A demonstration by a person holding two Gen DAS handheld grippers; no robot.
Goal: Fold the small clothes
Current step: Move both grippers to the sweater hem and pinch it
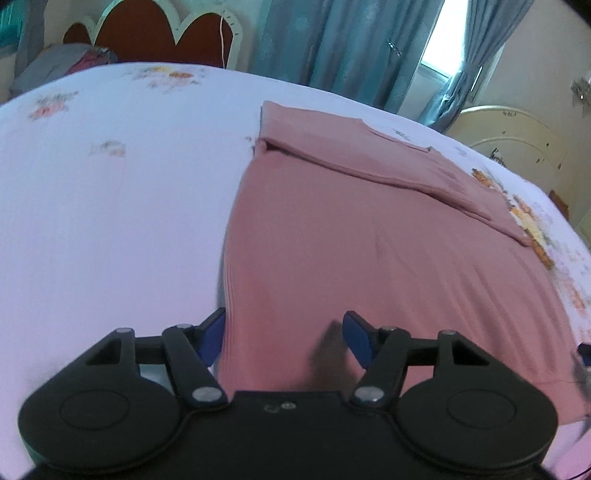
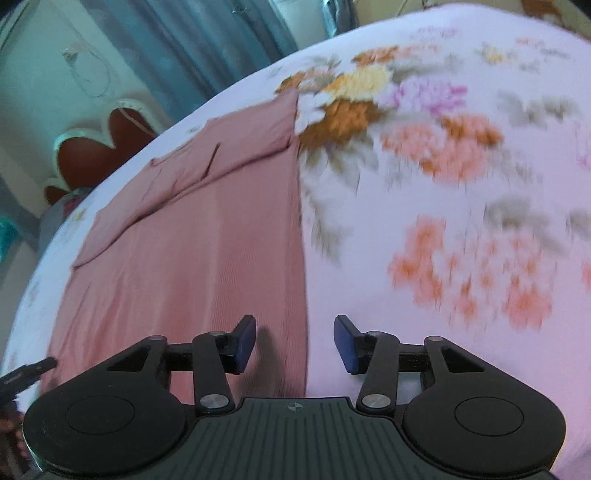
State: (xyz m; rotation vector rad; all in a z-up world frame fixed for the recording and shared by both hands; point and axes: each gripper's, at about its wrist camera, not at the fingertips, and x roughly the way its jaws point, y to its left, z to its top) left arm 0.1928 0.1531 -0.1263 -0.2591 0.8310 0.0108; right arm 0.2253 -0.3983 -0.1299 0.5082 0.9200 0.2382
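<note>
The left gripper is hovering with its jaws wide apart over the near left edge of a pink garment, one blue pad off the cloth, the other above it. The right gripper is standing equally wide over the garment's near right edge, straddling the border between cloth and bedspread; neither is gripping anything. The garment is lying flat on the bed, its far end already turned over into narrower folded layers. The risk from here is probably an uneven pinch: if one pair of jaws is catching only the top layer, or closing on bedspread along with cloth, the next fold may be skewing or dragging the sheet. The bed is wearing a pale floral cover; behind it are standing a scalloped red headboard, blue curtains and a bright window.
</note>
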